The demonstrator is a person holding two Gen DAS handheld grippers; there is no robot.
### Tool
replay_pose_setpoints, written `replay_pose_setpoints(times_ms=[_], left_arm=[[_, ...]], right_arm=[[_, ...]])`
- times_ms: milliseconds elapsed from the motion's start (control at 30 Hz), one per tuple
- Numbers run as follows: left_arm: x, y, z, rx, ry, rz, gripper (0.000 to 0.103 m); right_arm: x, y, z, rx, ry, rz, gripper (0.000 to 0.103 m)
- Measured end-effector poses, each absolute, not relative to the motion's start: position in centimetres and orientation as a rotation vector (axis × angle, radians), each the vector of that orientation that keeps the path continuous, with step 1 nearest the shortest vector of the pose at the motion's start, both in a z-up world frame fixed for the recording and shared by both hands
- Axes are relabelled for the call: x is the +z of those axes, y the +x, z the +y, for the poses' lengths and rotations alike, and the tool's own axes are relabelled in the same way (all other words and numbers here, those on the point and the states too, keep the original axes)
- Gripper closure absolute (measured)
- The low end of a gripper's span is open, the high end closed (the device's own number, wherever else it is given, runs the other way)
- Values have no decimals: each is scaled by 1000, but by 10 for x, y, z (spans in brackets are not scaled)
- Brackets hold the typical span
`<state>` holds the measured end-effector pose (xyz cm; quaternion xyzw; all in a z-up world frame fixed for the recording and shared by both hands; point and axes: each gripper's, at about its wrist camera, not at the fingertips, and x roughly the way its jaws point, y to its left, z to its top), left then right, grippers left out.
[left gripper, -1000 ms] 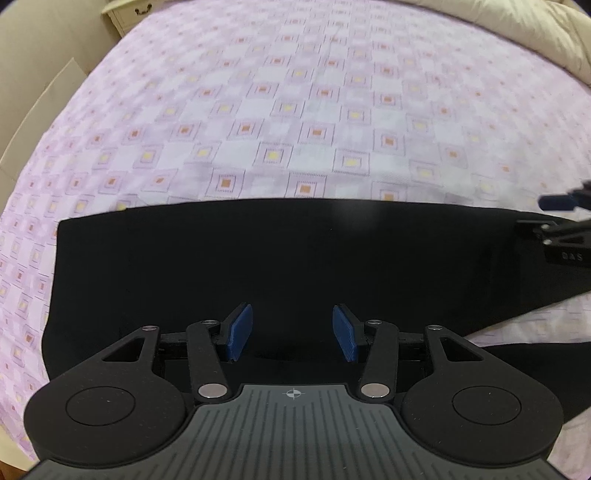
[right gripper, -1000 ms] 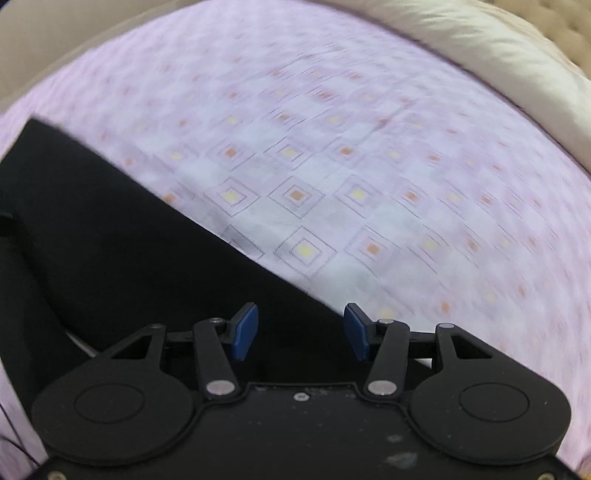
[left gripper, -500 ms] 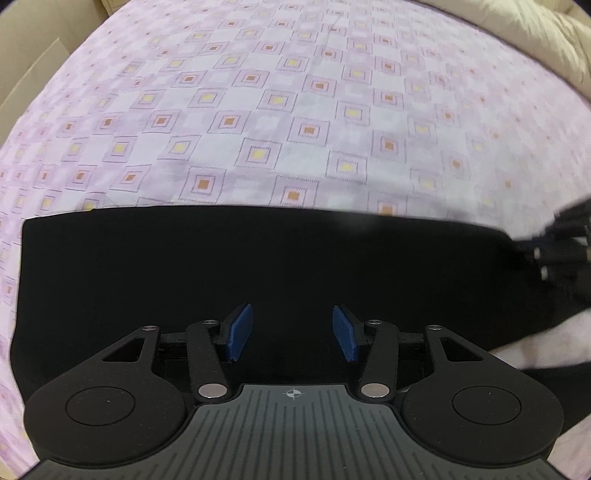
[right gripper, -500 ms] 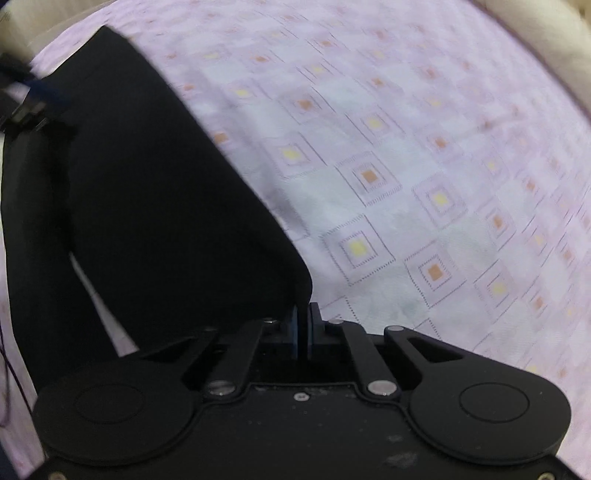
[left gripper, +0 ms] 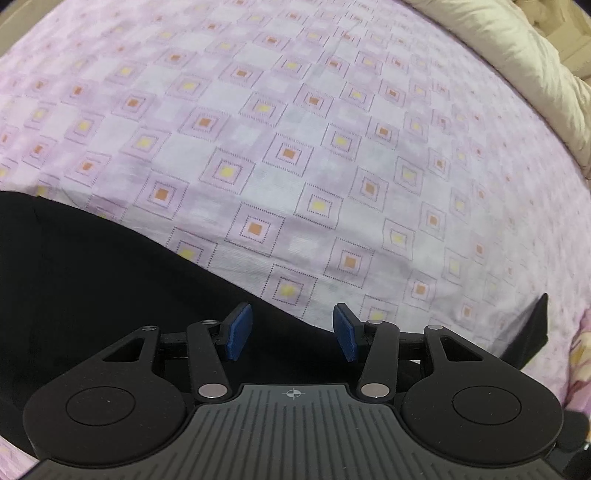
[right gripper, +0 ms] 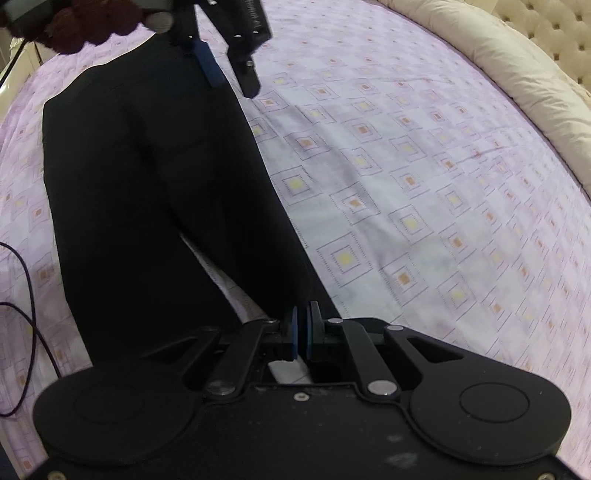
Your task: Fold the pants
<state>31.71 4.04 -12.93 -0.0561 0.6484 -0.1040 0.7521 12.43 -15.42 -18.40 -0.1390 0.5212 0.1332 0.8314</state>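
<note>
Right jaws pinched on black pants [right gripper: 155,184] edge, seemingly; left jaws parted, empty.

Pants [right gripper: 147,192]: plain black, no pattern. Bedsheet [left gripper: 295,122]: pale lilac and white checks, each with a dotted-outline square and a yellow or orange centre. Duvet [right gripper: 517,70]: plain cream. Headboard [right gripper: 554,29]: cream, button-tufted. Left gripper [left gripper: 292,332]: black body, grey ribbed plate, blue pads on fingers [left gripper: 238,330]. Right gripper [right gripper: 303,334]: black, blue pads. Cable [right gripper: 33,325]: dark.
</note>
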Motion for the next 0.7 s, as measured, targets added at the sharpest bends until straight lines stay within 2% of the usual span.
replay_pose_setpoints(times_ms=[400, 433, 467, 500, 700], left_arm=[[-166, 341, 38, -180, -169, 1574, 56], [-168, 343, 35, -191, -161, 1584, 58], [-169, 344, 33, -205, -157, 1578, 78], [-167, 343, 32, -207, -151, 1562, 91], [-126, 304, 40, -241, -115, 1410, 93]], right_arm=[[-184, 120, -152, 263, -265, 1094, 98], [-184, 120, -152, 263, -265, 1093, 98], [-183, 119, -152, 261, -266, 1092, 98], [-183, 119, -152, 258, -267, 1091, 98], [-170, 110, -150, 208, -244, 1068, 98]])
